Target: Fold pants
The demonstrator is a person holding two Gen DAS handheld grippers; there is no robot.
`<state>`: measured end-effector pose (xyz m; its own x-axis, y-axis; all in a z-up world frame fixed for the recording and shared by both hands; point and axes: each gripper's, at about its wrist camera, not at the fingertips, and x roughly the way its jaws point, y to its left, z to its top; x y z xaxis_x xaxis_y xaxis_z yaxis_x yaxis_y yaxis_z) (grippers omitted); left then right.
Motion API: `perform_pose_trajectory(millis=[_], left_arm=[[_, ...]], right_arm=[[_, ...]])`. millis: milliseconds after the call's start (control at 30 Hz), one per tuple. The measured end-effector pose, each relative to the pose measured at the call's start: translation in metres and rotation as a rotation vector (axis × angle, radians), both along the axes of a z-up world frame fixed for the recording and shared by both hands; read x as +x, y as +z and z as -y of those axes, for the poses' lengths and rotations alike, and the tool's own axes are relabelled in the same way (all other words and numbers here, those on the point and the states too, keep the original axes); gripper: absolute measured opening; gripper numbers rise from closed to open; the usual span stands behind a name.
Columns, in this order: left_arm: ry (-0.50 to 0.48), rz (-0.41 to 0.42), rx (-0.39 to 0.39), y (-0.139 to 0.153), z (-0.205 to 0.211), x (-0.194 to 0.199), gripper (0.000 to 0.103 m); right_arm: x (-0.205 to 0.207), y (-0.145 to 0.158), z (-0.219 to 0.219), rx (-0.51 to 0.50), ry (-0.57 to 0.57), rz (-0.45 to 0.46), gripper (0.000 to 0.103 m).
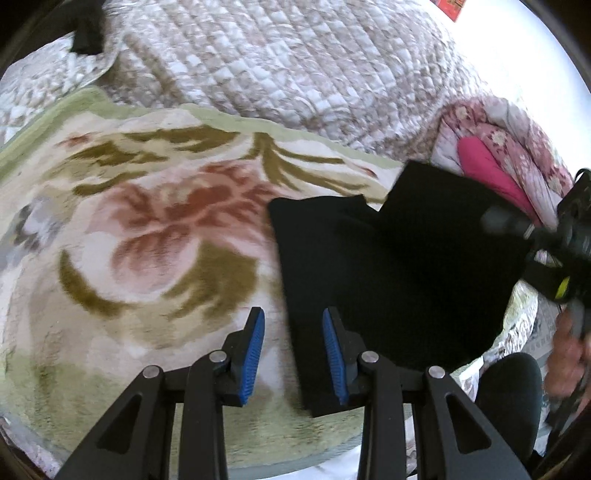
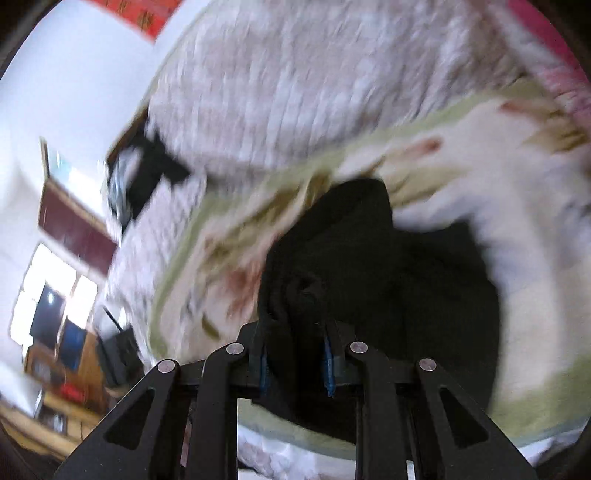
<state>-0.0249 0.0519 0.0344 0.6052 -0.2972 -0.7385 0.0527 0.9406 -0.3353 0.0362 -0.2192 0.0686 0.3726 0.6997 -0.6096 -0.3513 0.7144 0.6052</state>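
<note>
I see the black pants (image 1: 388, 273) lying partly folded on the floral blanket (image 1: 147, 221) over the bed, my right hand-held gripper (image 2: 293, 365) clamped on a bunched edge mid-fold, my left hand-held gripper (image 1: 293, 354) released beside them, fold unfinished.

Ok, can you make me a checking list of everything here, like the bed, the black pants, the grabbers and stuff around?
Surface: floral blanket spread over a quilted bedcover.
Job's things: black pants lying partly folded on the blanket.
Clutter: pink flowered bedding bunched beside the pants; small dark item at the far corner.
Grippers: left gripper open, empty, at the pants' edge; right gripper shut on bunched pants cloth.
Cables: nothing seen.
Surroundings: white wall, window, wooden furniture, blurred.
</note>
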Motion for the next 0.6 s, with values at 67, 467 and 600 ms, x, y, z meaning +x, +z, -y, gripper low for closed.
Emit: perform_pose_trajectory(millis=[67, 467, 600], left_arm=[[0.015, -0.004, -0.003, -0.001, -0.007, -0.002, 0.035], [0.061, -0.014, -0.035, -0.007, -0.025, -0.006, 0.035], [0.060, -0.012, -0.032, -0.006, -0.024, -0.007, 0.035]], right_arm=[[-0.003, -0.015, -0.020, -0.039, 0.049, -0.022, 0.022], [-0.017, -0.034, -0.052, -0.192, 0.132, 0.026, 0.023], [-0.021, -0.034, -0.058, -0.208, 0.139, 0.055, 0.023]])
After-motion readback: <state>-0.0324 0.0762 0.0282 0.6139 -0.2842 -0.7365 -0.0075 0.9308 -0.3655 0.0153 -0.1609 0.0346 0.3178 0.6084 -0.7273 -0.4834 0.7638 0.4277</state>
